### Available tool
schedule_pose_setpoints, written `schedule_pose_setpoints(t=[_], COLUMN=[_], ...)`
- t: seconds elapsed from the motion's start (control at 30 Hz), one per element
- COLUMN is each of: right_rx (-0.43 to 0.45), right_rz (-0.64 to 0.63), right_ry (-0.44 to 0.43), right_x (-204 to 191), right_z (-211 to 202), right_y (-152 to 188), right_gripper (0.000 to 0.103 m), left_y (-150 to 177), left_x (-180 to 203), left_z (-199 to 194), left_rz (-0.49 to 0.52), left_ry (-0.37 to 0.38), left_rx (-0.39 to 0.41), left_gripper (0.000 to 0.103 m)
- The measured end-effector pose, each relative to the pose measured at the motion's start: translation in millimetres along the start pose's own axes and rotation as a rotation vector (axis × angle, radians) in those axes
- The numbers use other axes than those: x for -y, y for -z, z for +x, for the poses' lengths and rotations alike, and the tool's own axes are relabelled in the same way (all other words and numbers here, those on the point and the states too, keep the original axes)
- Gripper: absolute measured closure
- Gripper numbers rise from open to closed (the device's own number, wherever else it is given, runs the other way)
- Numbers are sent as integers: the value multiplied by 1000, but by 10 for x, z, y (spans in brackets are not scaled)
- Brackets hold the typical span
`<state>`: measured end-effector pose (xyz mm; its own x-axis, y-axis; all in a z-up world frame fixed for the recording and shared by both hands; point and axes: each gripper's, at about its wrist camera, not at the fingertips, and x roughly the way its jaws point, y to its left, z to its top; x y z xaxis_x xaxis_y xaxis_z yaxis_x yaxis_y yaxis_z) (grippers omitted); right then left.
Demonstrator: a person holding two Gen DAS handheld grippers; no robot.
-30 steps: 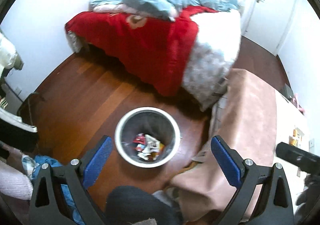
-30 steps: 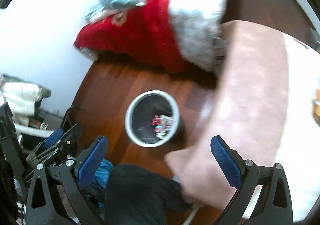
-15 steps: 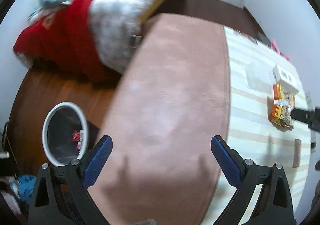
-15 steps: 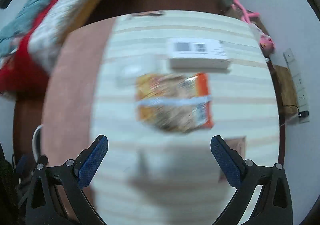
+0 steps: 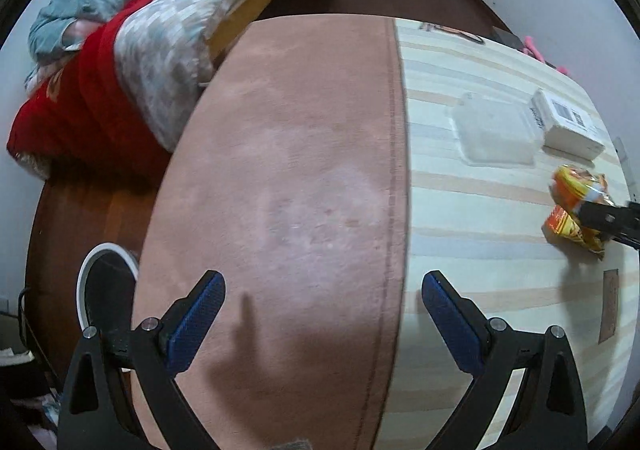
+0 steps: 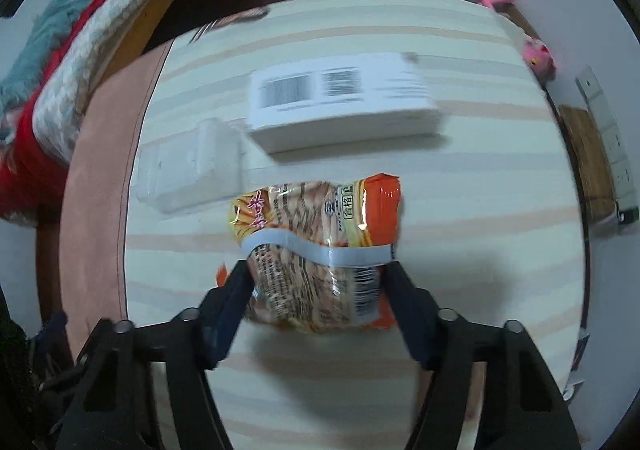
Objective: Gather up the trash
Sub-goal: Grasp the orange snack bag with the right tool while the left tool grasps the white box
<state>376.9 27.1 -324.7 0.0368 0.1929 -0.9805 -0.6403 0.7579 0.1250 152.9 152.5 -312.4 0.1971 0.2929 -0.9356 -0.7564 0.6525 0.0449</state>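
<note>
An orange snack wrapper (image 6: 316, 250) lies on the striped tabletop (image 6: 480, 234). My right gripper (image 6: 316, 290) has closed its two fingers on the wrapper's near half. The same wrapper shows at the far right of the left wrist view (image 5: 576, 206), with the right gripper's black finger across it. My left gripper (image 5: 320, 314) is open and empty above the pink cloth (image 5: 300, 170). The round metal trash bin (image 5: 100, 282) stands on the floor at the lower left, partly hidden by the cloth.
A white box with barcodes (image 6: 340, 98) and a clear plastic container (image 6: 188, 166) sit on the table beyond the wrapper. A bed with red and grey blankets (image 5: 120, 62) stands at the left. Pink toys (image 6: 540, 54) lie by the wall.
Both grippers swung from the bin toward the table. The right gripper moved in on the orange wrapper and closed on it. The left gripper stays open.
</note>
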Motion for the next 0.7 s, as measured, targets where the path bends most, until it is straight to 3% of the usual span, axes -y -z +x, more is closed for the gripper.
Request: schedule_pose_setpoints(t=[0.1,0.27,0.37,0.43,0.47,0.5,0.53,0.63,0.67,0.7], right_rx=[16,48,46,48,50,40,20,-34,-42,-38], right_rz=[43,132,165,167,168,161,152,142,144,147], right_ry=[2,2,-3,-32,-36,-40,-35,17,51,73], right_x=[295,791,977,1038,1050,1051,1047,1036,1030,1045], right_z=[-195,-423,-450,-465,-466,-438,-380,-165,-115,-80], right_y=[101,202,198,174,170,144,110,55,54,55], right_gripper=[55,57,59,58,47,25,21,21,24,37], left_y=[-68,-229,-440,-613,-682,-780,-853,-1046,-1095,-1147], left_x=[129,399,657,869,952,1071,1162,1417,1497,1591], left_z=[17,-55,-112,-136,-132,-121,-105,-38,-17,12], left_rz=[50,137,237,326,360,405,441,536,562,589], left_ry=[14,40,65,59,63,65,60,40,48,64], left_rx=[11,40,68,90,97,103,107,114,112,105], left_gripper=[2,2,2,2,2,2,2,2,2,2])
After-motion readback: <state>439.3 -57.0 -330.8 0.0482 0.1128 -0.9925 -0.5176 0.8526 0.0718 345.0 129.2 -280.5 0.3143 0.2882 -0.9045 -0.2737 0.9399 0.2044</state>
